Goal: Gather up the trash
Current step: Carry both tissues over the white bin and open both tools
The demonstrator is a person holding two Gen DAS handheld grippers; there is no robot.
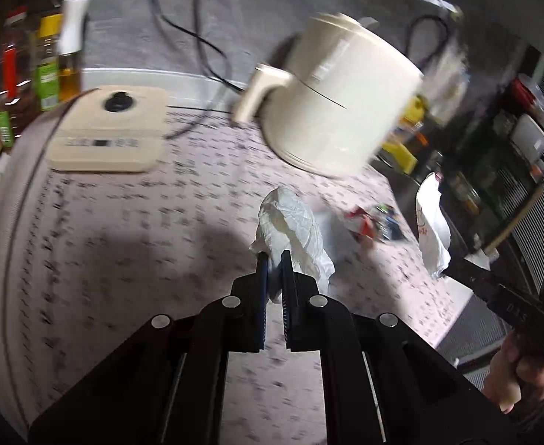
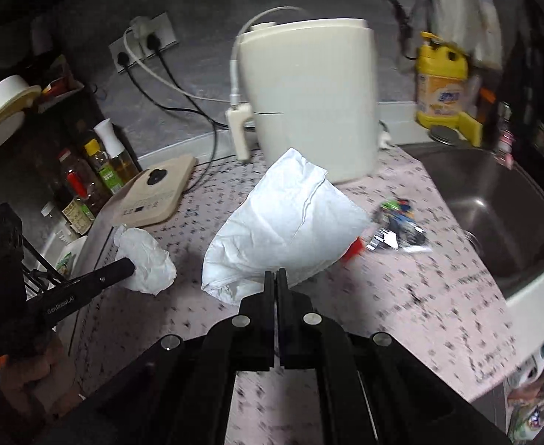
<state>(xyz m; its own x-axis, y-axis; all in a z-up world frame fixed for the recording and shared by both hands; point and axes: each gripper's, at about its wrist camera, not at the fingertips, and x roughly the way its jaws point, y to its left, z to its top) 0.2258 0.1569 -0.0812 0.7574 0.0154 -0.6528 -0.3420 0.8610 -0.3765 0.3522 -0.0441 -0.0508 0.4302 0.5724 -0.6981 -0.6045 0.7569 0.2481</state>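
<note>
My left gripper (image 1: 274,257) is shut on a crumpled white tissue (image 1: 292,222) and holds it above the patterned counter (image 1: 123,230). The same tissue (image 2: 144,261) and the left gripper (image 2: 125,265) show at the left of the right wrist view. My right gripper (image 2: 276,273) is shut on the edge of a white plastic bag (image 2: 283,222), which hangs open in front of it. That bag (image 1: 433,222) and the right gripper (image 1: 453,265) also show at the right of the left wrist view. Colourful snack wrappers (image 2: 398,228) lie on the counter beyond the bag, and in the left wrist view (image 1: 374,220).
A cream air fryer (image 2: 309,96) stands at the back, with a beige scale (image 2: 153,196) to its left. Oil and sauce bottles (image 2: 98,170) line the left edge. A steel sink (image 2: 494,207) lies at the right, a yellow detergent bottle (image 2: 440,85) behind it.
</note>
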